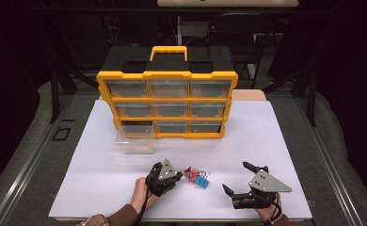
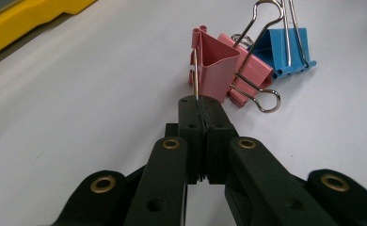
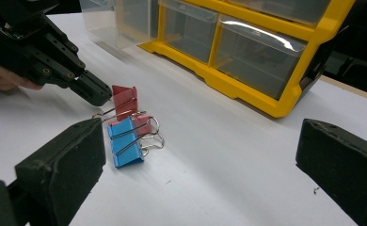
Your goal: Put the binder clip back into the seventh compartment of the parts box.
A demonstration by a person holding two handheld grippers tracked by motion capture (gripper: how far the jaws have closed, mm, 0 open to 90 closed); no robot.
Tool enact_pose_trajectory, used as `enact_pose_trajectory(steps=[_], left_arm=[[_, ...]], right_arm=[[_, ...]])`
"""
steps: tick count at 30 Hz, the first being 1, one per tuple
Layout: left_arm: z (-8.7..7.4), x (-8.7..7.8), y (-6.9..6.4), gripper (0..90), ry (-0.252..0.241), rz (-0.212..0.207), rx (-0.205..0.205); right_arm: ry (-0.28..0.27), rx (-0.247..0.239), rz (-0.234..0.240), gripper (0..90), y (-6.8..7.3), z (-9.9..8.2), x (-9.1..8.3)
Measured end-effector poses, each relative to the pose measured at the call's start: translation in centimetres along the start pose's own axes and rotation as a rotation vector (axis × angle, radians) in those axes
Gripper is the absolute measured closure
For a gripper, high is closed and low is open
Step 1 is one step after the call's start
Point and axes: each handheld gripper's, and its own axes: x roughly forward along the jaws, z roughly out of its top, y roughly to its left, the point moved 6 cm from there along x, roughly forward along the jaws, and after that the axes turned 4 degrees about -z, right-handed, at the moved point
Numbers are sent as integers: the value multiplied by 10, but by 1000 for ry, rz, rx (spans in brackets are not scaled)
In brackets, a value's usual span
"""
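Note:
A small heap of binder clips lies on the white table top (image 1: 101,183): two pink clips (image 1: 190,173) (image 2: 217,68) (image 3: 124,100) and a blue clip (image 1: 202,181) (image 2: 287,49) (image 3: 125,143). My left gripper (image 1: 180,175) (image 2: 201,106) (image 3: 97,94) comes in from the left and is shut on the thin wire handle of the nearest pink clip, whose body still rests on the table. My right gripper (image 1: 235,176) (image 3: 200,160) stands wide open to the right of the heap, with nothing between its pads.
A yellow and black drawer organizer (image 1: 167,101) (image 3: 266,94) stands upright at the middle back. Its bottom-left slot (image 1: 135,128) is vacant, and a clear drawer (image 1: 134,142) (image 3: 101,19) sits on the table just in front of it.

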Motion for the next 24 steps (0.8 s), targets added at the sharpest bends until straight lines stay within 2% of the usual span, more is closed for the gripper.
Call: enact_pose_trajectory(steps=[6,24], left_arm=[[2,-7,3,886,-26,-5,-16],[4,-23,15,886,-69,29,-40]], right_arm=[[0,4,-4,13,-1,0,1],[4,0,-6,13,0,0,1]])
